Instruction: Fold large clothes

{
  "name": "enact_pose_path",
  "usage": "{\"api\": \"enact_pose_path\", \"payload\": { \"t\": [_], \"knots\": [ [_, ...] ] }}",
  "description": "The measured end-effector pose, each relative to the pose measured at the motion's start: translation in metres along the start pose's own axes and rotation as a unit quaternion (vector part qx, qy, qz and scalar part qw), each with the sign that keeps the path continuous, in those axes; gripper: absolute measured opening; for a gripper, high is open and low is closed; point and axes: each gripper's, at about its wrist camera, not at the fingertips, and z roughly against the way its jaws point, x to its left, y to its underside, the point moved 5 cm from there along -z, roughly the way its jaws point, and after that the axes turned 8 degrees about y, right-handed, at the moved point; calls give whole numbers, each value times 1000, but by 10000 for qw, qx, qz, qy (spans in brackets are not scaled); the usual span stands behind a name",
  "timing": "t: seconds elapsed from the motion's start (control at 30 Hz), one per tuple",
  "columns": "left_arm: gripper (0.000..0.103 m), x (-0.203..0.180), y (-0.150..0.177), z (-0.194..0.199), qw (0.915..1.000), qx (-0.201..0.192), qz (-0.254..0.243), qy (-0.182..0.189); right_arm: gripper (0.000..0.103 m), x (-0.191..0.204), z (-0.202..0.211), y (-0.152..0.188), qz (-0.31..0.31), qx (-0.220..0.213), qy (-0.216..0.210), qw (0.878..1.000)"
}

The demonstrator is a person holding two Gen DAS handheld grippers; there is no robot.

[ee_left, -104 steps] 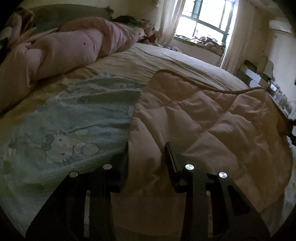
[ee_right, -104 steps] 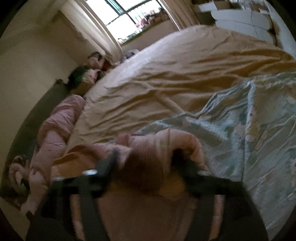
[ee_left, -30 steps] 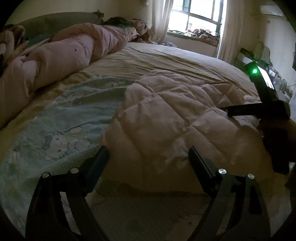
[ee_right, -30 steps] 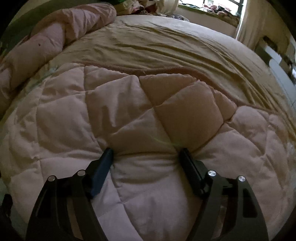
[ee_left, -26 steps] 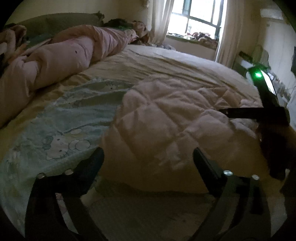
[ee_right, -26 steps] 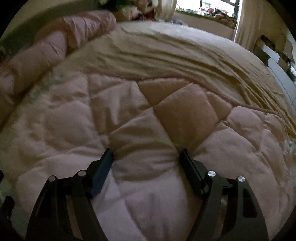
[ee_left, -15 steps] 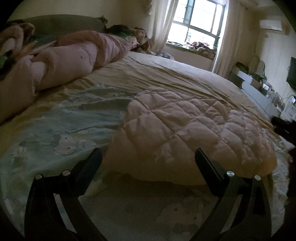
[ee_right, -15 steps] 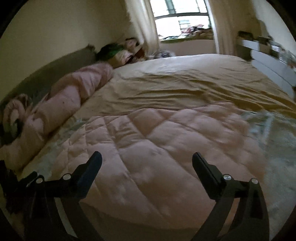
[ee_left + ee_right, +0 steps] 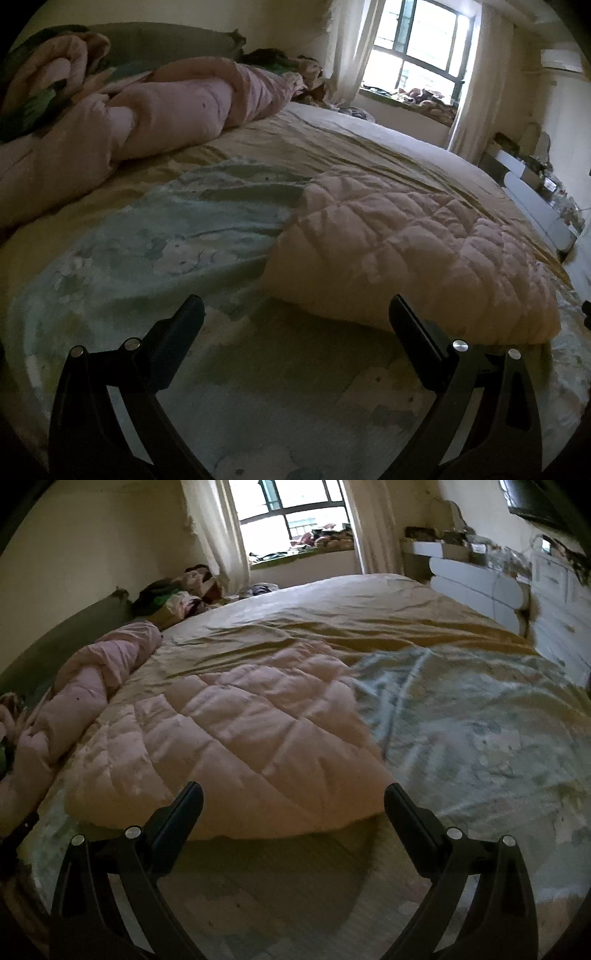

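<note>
Quilt (image 9: 410,254), pale pink and stitched in squares, lies folded into a thick pad on the bed, resting partly on a light blue printed blanket (image 9: 159,251) and partly on the tan sheet (image 9: 369,147). Left gripper (image 9: 295,314) has its jaws spread wide with nothing between them; the quilt's near folded edge sits just beyond the fingertips, nearer the right finger, apart from both. Right gripper (image 9: 293,799) is likewise released and empty, and in its view the quilt (image 9: 229,746) fills the gap ahead of the tips, its near edge close to them but not touching. Both grippers hover low over the blue blanket (image 9: 480,738), pointing level across the bed toward the window (image 9: 291,513). Nothing lies between either gripper and the quilt. A rolled pink duvet (image 9: 155,118) stretches along the far side by the headboard, well apart from the quilt, and white drawers (image 9: 480,587) stand beyond the bed.
</note>
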Motion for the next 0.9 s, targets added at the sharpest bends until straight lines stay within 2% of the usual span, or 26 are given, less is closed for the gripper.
{"api": "enact_pose_path", "payload": {
  "t": [0.23, 0.43, 0.63, 0.73, 0.83, 0.9],
  "knots": [
    [94, 5, 15, 0, 9995, 145, -54, -271, 98, -23, -2, 26, -289, 150, 64, 9995],
    [94, 0, 25, -14, 9988, 372, -74, -303, 98, -26, -19, 40, -598, 356, -3, 9976],
    [94, -9, 31, -42, 9970, 744, 191, 78, 98, -19, -48, 47, -1200, 728, -308, 9896],
    [94, -16, 27, -54, 9962, 796, 268, 218, 98, -8, -63, 44, -1213, 863, -409, 9880],
    [94, -20, 19, -67, 9932, 838, 577, 562, 98, -5, -79, 40, -1616, 995, -690, 9794],
    [94, -19, 15, -78, 9878, 922, 936, 834, 98, -7, -91, 39, -1964, 1129, -816, 9706]
  ]
}}
